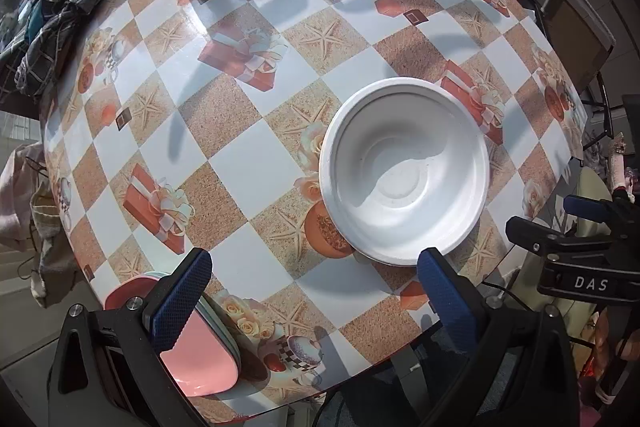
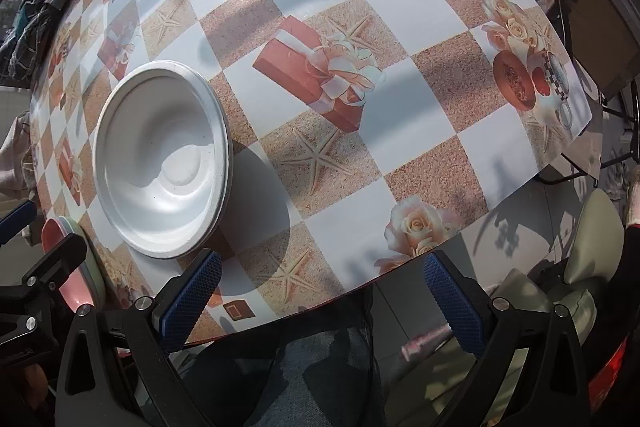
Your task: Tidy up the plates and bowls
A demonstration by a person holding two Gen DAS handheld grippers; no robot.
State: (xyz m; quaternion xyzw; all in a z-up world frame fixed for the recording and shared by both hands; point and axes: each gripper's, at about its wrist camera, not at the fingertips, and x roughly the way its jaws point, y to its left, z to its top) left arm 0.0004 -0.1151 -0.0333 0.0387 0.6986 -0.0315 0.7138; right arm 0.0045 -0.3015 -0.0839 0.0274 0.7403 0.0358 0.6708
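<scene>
Now both grippers hang over the near edge of the checked table (image 1: 248, 163), fingers spread wide, nothing held. The white bowl (image 1: 404, 171) sits upright near that edge, just ahead of the left gripper (image 1: 314, 291); the pink plate (image 1: 200, 355) lies low at its left finger. The right gripper (image 2: 322, 299) hovers beside the bowl. Best bet, I'd say: take the bowl's near rim squarely, one finger inside, and lift it level.

White bowl (image 1: 404, 179), perhaps pink plate (image 1: 200, 359).
</scene>
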